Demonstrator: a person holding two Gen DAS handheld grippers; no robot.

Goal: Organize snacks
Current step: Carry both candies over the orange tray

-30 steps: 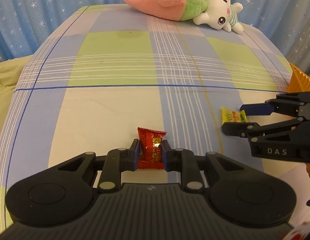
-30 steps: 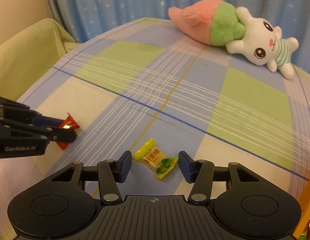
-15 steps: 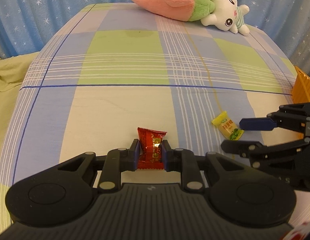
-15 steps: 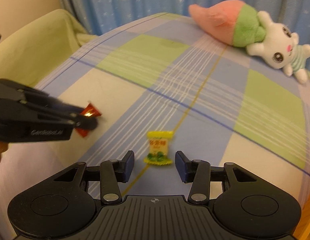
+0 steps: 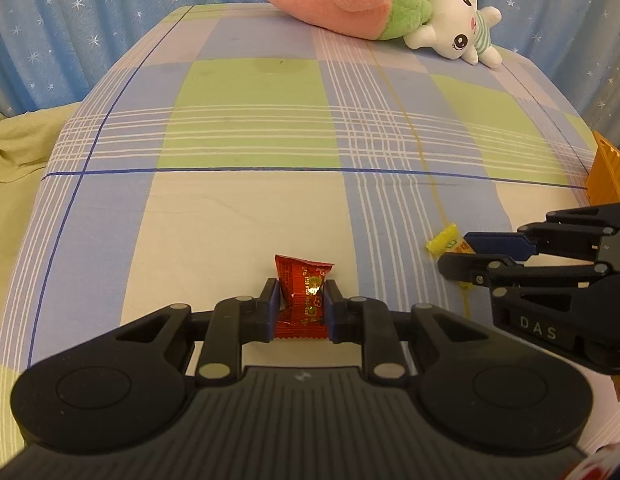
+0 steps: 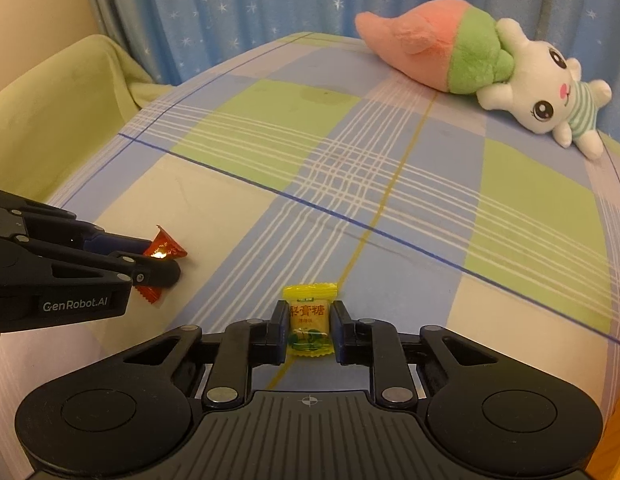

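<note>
"GenRobot.AI" on left gripper side, "DAS" on right gripper side, "梨膏糖" on yellow candy

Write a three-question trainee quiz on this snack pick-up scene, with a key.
1. True or false: the left gripper is shut on the red candy.
2. Which candy sits between the right gripper's jaws? A) red B) yellow C) none
3. Fill in: the plush toy lies at the far end of the checked ____.

Key: 1 true. 2 B, the yellow candy; the jaws have just been closing on it. 3 bedsheet.
</note>
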